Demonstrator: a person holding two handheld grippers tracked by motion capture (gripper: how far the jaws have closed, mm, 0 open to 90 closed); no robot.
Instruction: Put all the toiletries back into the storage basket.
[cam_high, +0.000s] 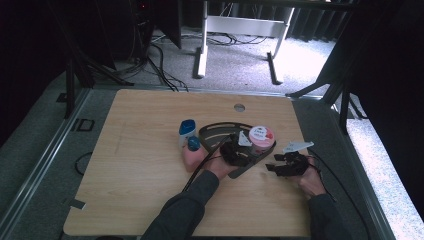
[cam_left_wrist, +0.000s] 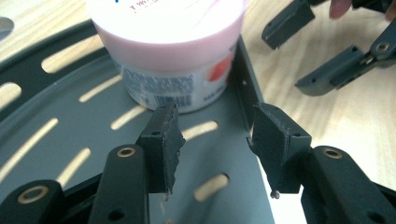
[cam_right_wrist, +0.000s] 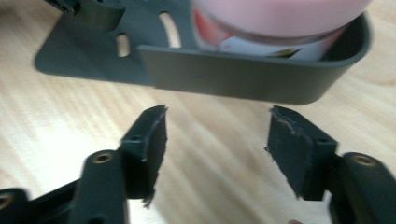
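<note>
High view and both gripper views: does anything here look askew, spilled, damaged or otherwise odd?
Little stands out. The pink tub stands upright in the grey slotted tray, and nothing is spilled. The only wear is on the rubber pads of the right gripper, whose edges look ragged and chipped; the left gripper pads are slightly frayed too.

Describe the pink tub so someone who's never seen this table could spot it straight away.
Find the dark slotted tray at the middle of the wooden table. The pink tub stands at its right end, short and round with a pink printed lid, unlike the blue-capped bottles left of the tray.
</note>
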